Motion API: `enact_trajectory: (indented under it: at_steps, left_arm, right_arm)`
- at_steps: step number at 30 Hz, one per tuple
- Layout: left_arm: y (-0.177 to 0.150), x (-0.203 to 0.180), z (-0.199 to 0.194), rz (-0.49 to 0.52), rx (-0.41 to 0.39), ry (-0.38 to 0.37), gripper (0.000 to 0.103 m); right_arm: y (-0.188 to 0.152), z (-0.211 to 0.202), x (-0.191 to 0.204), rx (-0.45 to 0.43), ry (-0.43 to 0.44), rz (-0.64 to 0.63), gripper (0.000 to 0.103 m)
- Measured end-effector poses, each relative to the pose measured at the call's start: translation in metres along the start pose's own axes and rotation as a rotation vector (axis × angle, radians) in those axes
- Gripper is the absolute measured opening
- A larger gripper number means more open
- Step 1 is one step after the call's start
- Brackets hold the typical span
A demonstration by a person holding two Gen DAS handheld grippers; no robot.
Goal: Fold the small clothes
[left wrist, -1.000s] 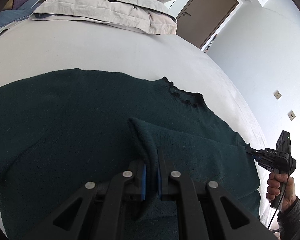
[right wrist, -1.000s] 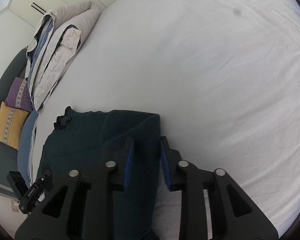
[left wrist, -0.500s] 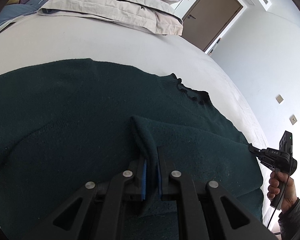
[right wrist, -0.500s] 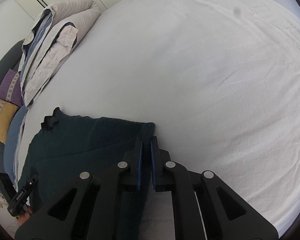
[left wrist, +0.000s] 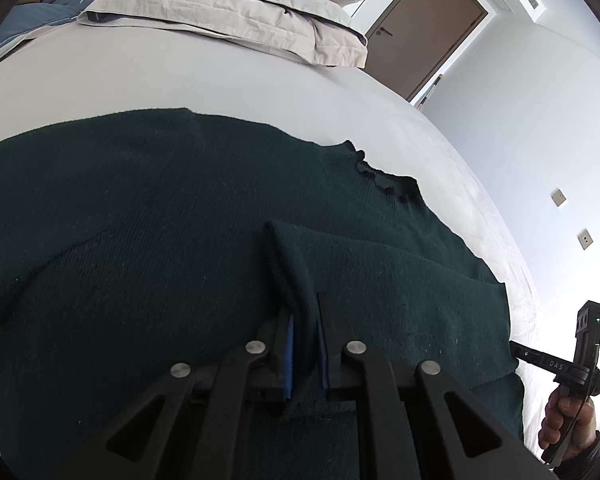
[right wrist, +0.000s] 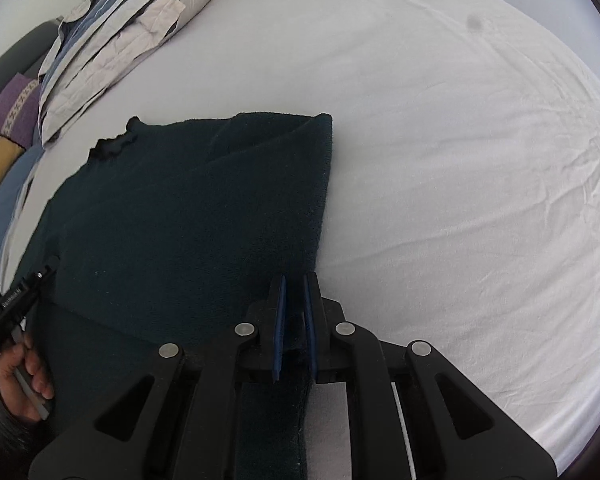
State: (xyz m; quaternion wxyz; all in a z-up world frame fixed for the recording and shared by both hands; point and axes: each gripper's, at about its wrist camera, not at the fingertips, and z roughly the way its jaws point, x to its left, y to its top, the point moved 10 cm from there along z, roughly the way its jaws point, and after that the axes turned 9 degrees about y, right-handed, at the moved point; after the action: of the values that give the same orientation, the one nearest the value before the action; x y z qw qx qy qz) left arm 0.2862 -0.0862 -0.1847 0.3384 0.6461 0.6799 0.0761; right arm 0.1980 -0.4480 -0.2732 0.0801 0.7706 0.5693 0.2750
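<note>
One short marking is legible, on the right gripper.

In the left wrist view, the right gripper [left wrist: 518,354] carries the white letters "DAS" along its black body, just above the hand [left wrist: 568,424] that holds it. In the right wrist view, the left gripper [right wrist: 46,270] bears a line of small white lettering on its black side, too small and blurred to read.
</note>
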Motion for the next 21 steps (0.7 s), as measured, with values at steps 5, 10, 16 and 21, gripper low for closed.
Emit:
enact_trajectory:
  at_steps: [5, 10, 16, 21]
  left_arm:
    - [0.0, 0.001, 0.001, 0.003, -0.007, -0.001, 0.013]
    - [0.002, 0.004, 0.003, -0.02, 0.007, -0.024, 0.013]
    - [0.009, 0.017, -0.035, -0.058, -0.034, -0.028, 0.037]
    - [0.016, 0.058, -0.082, -0.16, -0.092, -0.048, 0.053]
  right_arm:
    - [-0.008, 0.001, -0.015, 0.0, -0.06, -0.006, 0.001]
    - [-0.008, -0.002, -0.008, 0.004, -0.084, -0.033, 0.001]
    - [0.0, -0.044, 0.003, -0.136, -0.089, -0.007, 0.007]
    - [-0.015, -0.019, 0.007, -0.027, -0.18, -0.098, 0.007]
